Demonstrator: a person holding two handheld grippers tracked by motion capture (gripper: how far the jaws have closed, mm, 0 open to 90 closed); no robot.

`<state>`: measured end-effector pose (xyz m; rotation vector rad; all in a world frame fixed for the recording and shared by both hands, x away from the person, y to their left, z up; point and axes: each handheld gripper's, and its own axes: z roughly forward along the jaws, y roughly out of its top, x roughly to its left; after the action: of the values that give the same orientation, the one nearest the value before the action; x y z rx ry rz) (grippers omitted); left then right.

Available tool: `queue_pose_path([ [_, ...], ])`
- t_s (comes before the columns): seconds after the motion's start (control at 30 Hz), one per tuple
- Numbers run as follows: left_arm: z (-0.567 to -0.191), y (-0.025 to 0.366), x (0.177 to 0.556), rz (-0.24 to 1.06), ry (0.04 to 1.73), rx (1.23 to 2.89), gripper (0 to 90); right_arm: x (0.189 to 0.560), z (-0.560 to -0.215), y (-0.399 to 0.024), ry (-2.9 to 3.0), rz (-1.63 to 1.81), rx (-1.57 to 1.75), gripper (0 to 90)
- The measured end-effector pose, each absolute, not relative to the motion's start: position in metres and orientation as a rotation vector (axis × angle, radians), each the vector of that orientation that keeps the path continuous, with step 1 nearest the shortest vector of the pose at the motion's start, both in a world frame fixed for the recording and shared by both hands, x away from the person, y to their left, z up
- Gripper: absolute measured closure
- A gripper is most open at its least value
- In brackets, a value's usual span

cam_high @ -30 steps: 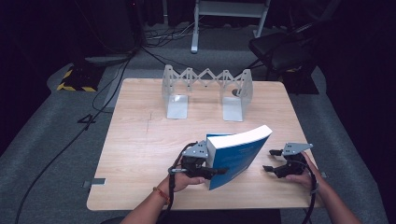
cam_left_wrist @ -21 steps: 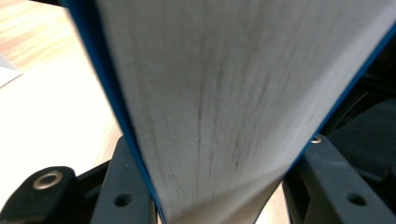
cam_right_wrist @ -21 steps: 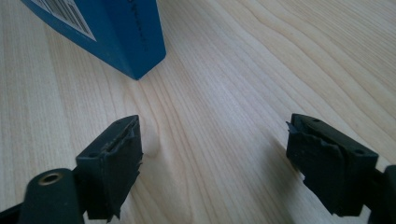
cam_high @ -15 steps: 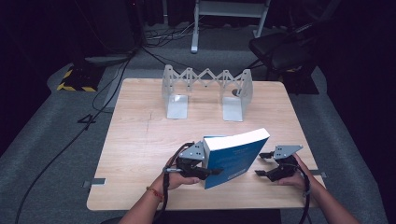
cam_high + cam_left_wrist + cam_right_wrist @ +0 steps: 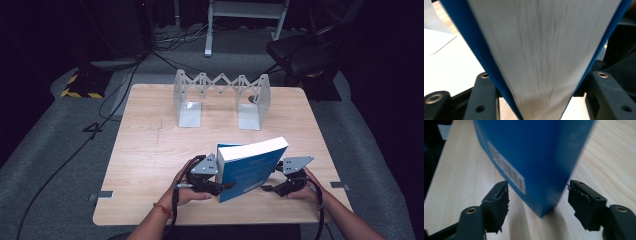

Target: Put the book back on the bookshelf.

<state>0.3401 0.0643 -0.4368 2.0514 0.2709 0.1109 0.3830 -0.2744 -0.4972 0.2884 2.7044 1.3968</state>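
A thick blue book (image 5: 252, 167) stands tilted on its lower edge near the front of the wooden table (image 5: 150, 150). My left gripper (image 5: 222, 187) holds its left end. In the left gripper view the white page edge (image 5: 544, 50) runs between the jaws and both blue covers lie against them. Those jaws have just been opening a little, with the book still between them. My right gripper (image 5: 267, 187) is at the book's right end. Its jaws have just been closing. In the right gripper view the book's lower corner (image 5: 531, 152) sits between the pads (image 5: 501, 197) with a gap on each side.
A metal accordion book rack (image 5: 190, 107) with two upright end plates stands at the back middle of the table. Bare wood lies between it and the book. Cables cross the dark floor at the left, and a chair stands at the back right.
My right gripper has moved left toward the book, and its jaws now flank the book's corner. The book and my left hand have stayed about where they were.
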Motion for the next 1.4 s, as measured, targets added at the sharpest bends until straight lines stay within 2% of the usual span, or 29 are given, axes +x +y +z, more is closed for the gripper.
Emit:
queue_pose_path([
  [0.1,-0.437,0.067,0.337,0.130,0.284,2.061,45.0,0.380,-0.498,-0.271,2.715,1.383,0.262,33.7],
  [0.33,-0.436,0.067,0.330,0.205,0.308,2.073,41.0,0.380,-0.499,-0.274,2.696,1.389,0.282,42.2],
  [0.5,-0.436,0.066,0.319,0.306,0.320,2.106,40.5,0.378,-0.498,-0.275,2.684,1.382,0.275,45.6],
  [0.53,-0.439,0.066,0.317,0.324,0.332,2.121,40.5,0.376,-0.498,-0.277,2.683,1.385,0.275,48.6],
  [0.97,-0.451,0.064,0.313,0.352,0.341,2.177,42.1,0.361,-0.482,-0.283,2.630,1.384,0.214,51.6],
  [1.2,-0.474,0.054,0.313,0.349,0.379,2.225,43.2,0.357,-0.470,-0.287,2.599,1.428,0.194,52.8],
  [1.4,-0.477,0.050,0.316,0.398,0.445,2.198,37.2,0.351,-0.465,-0.290,2.583,1.449,0.148,57.3],
])
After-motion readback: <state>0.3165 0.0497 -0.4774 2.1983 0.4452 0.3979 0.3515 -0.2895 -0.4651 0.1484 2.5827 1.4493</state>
